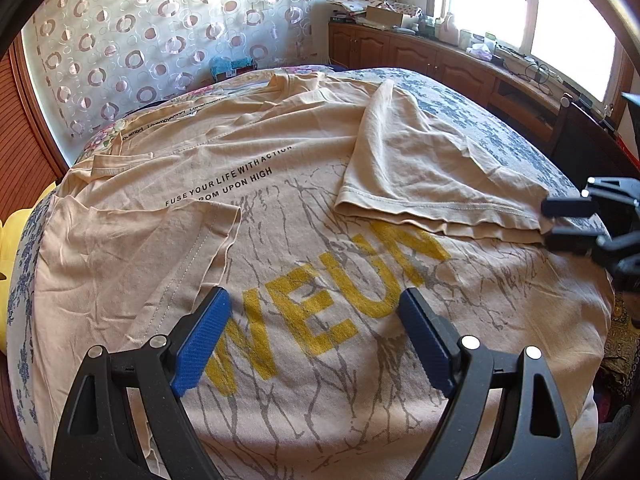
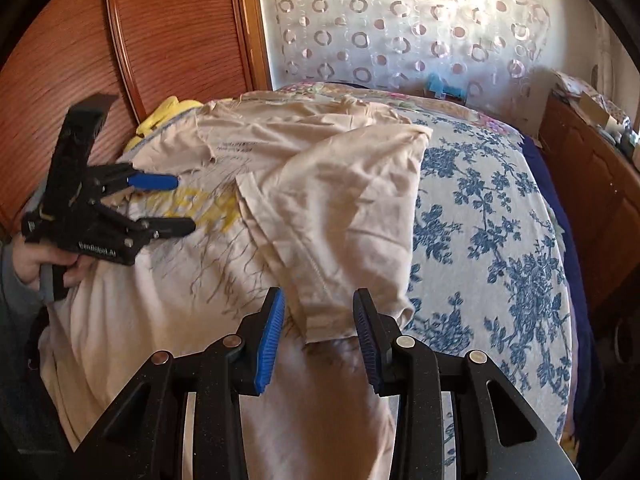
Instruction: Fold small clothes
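beige t-shirt (image 1: pixel 320 280) lies spread on the bed (image 2: pixel 500 220), light and limp. left gripper (image 1: pixel 316 300) gapes wide over its print; right gripper (image 2: pixel 320 308), jaws half apart, straddles the folded sleeve hem (image 2: pixel 320 312), the likeliest hold.

Between my left gripper (image 1: pixel 314 312) and my right gripper (image 2: pixel 320 320) lies only flat T-shirt (image 1: pixel 320 280) — open passage. Its folded sleeve (image 1: pixel 420 176) humps up ahead — wooden headboard (image 2: pixel 172 40) blocks left.

Sunlit windows (image 1: pixel 532 12) glare above low wooden cabinets (image 1: pixel 404 54), a circle-patterned curtain (image 1: pixel 160 32) behind the floral-covered bed (image 2: pixel 488 216).
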Action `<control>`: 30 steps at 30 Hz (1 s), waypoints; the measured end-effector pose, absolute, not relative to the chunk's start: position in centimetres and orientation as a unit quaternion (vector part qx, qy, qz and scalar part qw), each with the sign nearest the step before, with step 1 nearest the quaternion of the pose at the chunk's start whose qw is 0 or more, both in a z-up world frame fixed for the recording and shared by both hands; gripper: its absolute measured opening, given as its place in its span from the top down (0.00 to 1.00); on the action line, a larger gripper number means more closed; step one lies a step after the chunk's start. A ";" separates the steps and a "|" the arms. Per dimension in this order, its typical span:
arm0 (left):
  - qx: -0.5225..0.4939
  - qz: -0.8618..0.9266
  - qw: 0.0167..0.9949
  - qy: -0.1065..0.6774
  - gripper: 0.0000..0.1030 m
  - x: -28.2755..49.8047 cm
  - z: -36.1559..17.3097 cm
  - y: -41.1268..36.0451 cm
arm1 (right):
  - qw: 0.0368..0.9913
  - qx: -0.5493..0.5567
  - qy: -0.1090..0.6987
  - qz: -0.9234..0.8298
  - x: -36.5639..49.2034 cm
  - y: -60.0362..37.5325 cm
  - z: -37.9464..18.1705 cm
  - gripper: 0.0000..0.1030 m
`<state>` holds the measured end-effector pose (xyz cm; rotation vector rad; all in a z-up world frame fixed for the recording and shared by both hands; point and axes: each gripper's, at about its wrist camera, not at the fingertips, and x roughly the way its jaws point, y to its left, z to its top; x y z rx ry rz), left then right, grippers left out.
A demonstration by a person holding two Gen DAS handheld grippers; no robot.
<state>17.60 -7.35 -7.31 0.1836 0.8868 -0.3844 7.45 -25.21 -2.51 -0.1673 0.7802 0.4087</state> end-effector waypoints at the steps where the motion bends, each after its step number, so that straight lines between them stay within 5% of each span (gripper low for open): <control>1: 0.088 -0.185 0.881 0.426 0.16 17.6 -7.3 -7.3 | 0.899 -0.088 0.383 0.191 7.5 -25.0 -2.9 0.64; 4: 0.088 -0.185 0.881 0.426 0.16 17.6 -7.3 -7.3 | 0.901 -0.098 0.384 0.177 7.6 -24.6 -3.2 0.64; 6: 0.088 -0.184 0.881 0.426 0.16 17.6 -7.3 -7.4 | 0.903 -0.103 0.380 0.171 7.4 -24.3 -3.1 0.83; 14: 0.088 -0.184 0.881 0.426 0.16 17.6 -7.3 -7.4 | 0.905 -0.096 0.369 0.187 6.1 -23.9 -2.7 0.84; 17: 0.088 -0.184 0.881 0.426 0.16 17.6 -7.3 -7.4 | 0.908 -0.083 0.363 0.191 6.0 -24.2 -2.4 0.77; 21: 0.088 -0.184 0.881 0.426 0.16 17.6 -7.3 -7.4 | 0.917 -0.078 0.342 0.191 6.2 -24.6 -1.6 0.49; 30: 0.088 -0.185 0.881 0.426 0.16 17.6 -7.3 -7.4 | 0.922 -0.081 0.335 0.176 10.9 -25.0 -0.9 0.39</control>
